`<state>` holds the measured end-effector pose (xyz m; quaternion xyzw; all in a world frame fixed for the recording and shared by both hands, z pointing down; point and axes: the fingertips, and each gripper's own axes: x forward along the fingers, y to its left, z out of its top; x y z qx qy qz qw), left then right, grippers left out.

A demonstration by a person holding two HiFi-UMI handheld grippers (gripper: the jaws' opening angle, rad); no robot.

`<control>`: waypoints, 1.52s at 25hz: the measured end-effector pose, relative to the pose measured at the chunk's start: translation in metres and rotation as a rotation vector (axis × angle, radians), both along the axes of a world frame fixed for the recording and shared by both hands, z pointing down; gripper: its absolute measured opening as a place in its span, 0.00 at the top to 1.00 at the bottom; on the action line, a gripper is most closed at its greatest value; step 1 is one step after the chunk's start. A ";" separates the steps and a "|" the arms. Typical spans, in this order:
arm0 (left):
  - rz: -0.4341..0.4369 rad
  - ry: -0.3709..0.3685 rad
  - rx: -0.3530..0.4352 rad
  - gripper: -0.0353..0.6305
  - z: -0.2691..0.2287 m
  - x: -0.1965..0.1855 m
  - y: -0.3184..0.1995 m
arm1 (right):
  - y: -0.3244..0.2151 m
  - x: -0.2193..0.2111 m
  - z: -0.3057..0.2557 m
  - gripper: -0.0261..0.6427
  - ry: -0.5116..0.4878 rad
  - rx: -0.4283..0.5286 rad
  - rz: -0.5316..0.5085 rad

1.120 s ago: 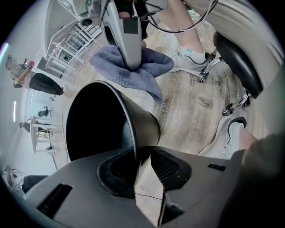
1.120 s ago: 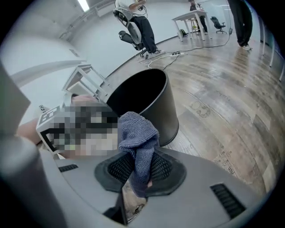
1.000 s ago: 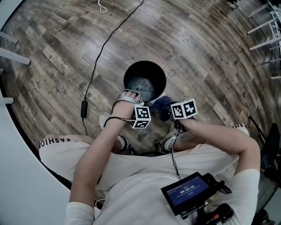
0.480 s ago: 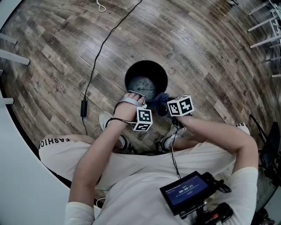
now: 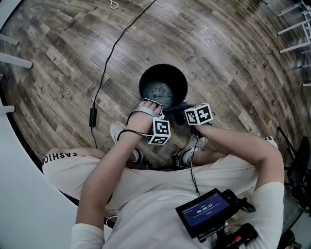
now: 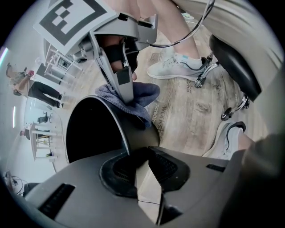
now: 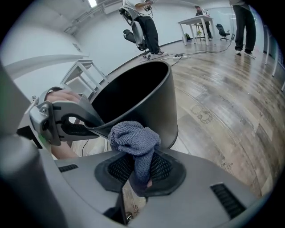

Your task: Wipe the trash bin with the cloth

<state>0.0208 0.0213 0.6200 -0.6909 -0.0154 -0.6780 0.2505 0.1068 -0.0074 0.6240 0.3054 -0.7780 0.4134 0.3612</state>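
Open room with a worn plank floor and pale walls

A black cable (image 5: 108, 58) snakes over the grey-brown plank floor (image 5: 233, 53) and ends at a small black adapter box (image 5: 92, 120). Left of the cable are white bars (image 5: 14, 61) and a curved white wall (image 5: 19, 194); far to its right stand white frame legs (image 5: 294, 31). Well beyond the cable are a white table (image 7: 198, 20), an office chair (image 7: 221, 29) and a ceiling light (image 7: 92, 2).

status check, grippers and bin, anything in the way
Left gripper jaws just closing on trash bin rim, rim between them. Right gripper shut on cloth, at bin's outer wall near rim. Floor cable off left, apart from bin.
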 end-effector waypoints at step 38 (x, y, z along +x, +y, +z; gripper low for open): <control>0.020 -0.003 -0.015 0.83 -0.002 0.001 -0.001 | -0.016 0.016 0.146 0.85 0.185 0.042 -0.020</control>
